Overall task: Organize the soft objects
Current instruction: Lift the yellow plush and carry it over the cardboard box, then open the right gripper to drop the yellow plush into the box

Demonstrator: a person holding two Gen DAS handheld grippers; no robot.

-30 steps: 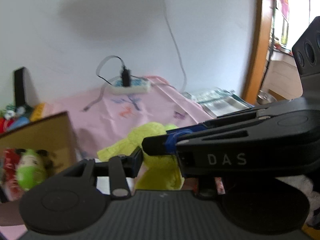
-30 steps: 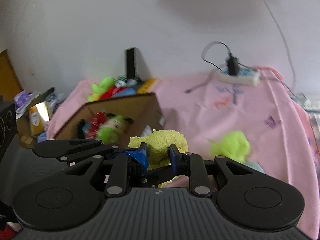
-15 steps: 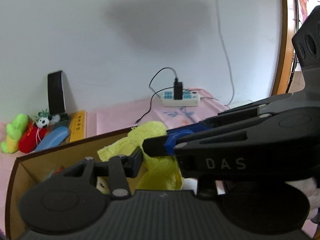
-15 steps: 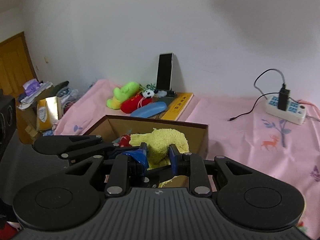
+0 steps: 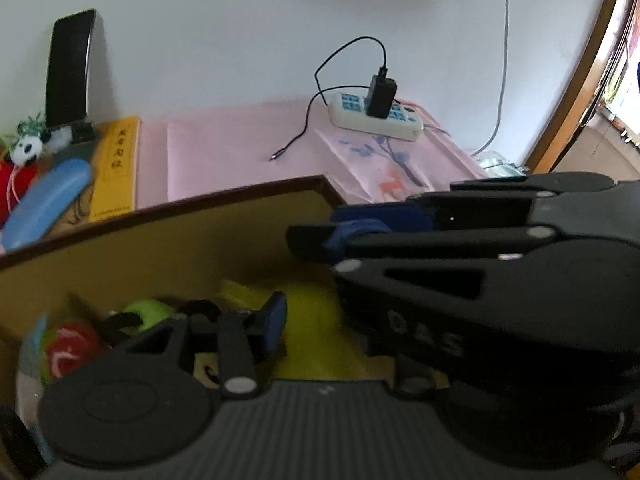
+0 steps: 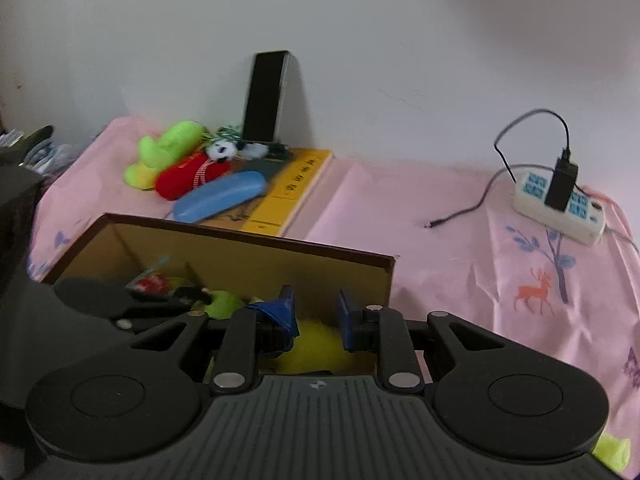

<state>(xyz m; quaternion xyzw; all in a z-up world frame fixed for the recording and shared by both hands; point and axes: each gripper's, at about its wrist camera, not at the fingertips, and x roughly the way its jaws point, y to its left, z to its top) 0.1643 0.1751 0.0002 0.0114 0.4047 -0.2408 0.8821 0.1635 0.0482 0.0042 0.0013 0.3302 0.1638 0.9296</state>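
At the far left of the right wrist view we see a lime green plush toy (image 6: pixel 166 152), a red plush toy (image 6: pixel 188 178) and a small panda plush (image 6: pixel 220 151) heaped against the white wall (image 6: pixel 360 40), with a pale blue oblong case (image 6: pixel 220 196) touching them and a yellow book (image 6: pixel 296 188) beside it. A black phone (image 6: pixel 266 96) leans upright on the wall behind.

In front of these stands the open brown cardboard box (image 6: pixel 256 258), its dark rim running across both views. Inside we make out a red and green soft toy (image 5: pixel 70 350) at the left, a round green plush (image 6: pixel 222 304) in the middle, and the yellow fluffy towel (image 6: pixel 316 346) low against the right wall.

The left hand-held gripper (image 5: pixel 304 280) reaches into the box; its blue-padded fingers (image 5: pixel 274 320) flank the towel, but blur keeps us from telling whether they press it. The right hand-held gripper (image 6: pixel 314 314) hangs over the box's right end with the towel between its blue pads (image 6: pixel 288 312); we see a gap there and cannot tell if they pinch.

Right of the box the pink patterned cloth on the surface (image 6: pixel 460 280) lies bare up to a white power strip (image 6: pixel 560 208) with a black plug (image 6: pixel 562 184) and loose cable (image 6: pixel 472 208) near the wall. A bright green soft piece (image 6: pixel 612 450) peeks out at the lower right edge.
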